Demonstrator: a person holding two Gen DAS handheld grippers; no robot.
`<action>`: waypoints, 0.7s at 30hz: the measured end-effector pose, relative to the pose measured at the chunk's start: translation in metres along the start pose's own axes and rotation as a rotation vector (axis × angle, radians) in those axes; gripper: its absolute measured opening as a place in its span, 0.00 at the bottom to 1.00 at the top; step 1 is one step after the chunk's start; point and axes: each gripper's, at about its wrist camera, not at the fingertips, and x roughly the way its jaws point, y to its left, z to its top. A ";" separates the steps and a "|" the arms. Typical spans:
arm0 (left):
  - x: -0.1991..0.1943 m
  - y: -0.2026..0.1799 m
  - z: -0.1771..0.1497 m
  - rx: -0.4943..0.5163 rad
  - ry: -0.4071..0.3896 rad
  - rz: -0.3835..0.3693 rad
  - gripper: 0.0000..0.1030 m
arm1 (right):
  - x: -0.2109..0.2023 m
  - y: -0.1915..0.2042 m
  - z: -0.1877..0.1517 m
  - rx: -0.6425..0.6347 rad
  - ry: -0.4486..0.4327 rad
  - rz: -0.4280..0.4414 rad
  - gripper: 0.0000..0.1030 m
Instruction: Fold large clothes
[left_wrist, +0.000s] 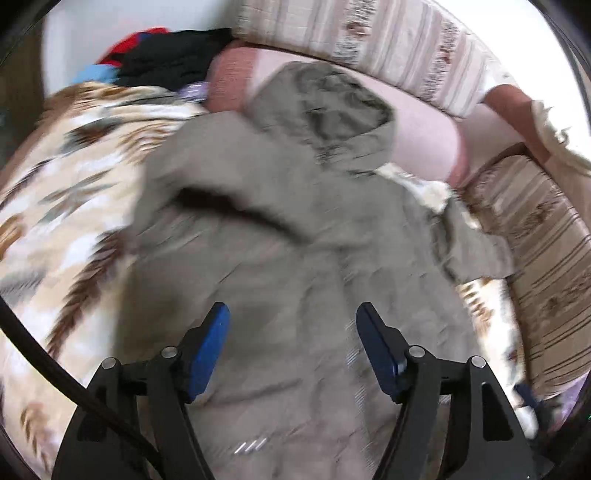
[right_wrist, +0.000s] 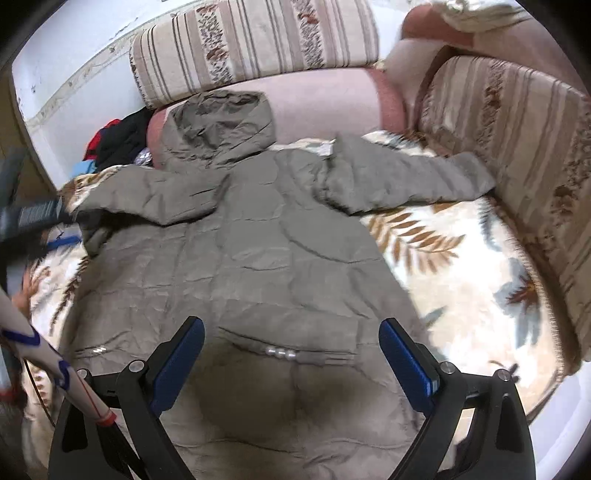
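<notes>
An olive quilted hooded jacket (right_wrist: 258, 251) lies spread flat on a leaf-patterned blanket (right_wrist: 461, 277). Its hood (right_wrist: 221, 125) points toward the sofa back. One sleeve (right_wrist: 406, 177) stretches right toward the side cushion, and the other (right_wrist: 147, 199) lies bunched at the left. My right gripper (right_wrist: 291, 323) hovers open over the hem near a pocket flap with silver snaps (right_wrist: 280, 352), nothing between its fingers. In the blurred left wrist view my left gripper (left_wrist: 292, 310) is open above the jacket (left_wrist: 280, 229) body, holding nothing, with the hood (left_wrist: 332, 107) farther off.
Striped sofa cushions (right_wrist: 258, 40) line the back and the right side (right_wrist: 517, 129). A pile of black, red and blue clothes (right_wrist: 118, 140) sits at the far left corner. A dark device (right_wrist: 29, 214) and a white rod (right_wrist: 37, 350) stand at the left edge.
</notes>
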 end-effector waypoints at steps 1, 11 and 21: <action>-0.007 0.008 -0.015 -0.004 -0.005 0.032 0.68 | 0.007 0.003 0.006 0.008 0.018 0.024 0.95; -0.036 0.057 -0.105 -0.072 -0.078 0.218 0.68 | 0.146 0.052 0.087 0.035 0.173 0.099 0.95; -0.021 0.072 -0.129 -0.091 -0.048 0.192 0.68 | 0.247 0.068 0.142 0.201 0.262 0.107 0.73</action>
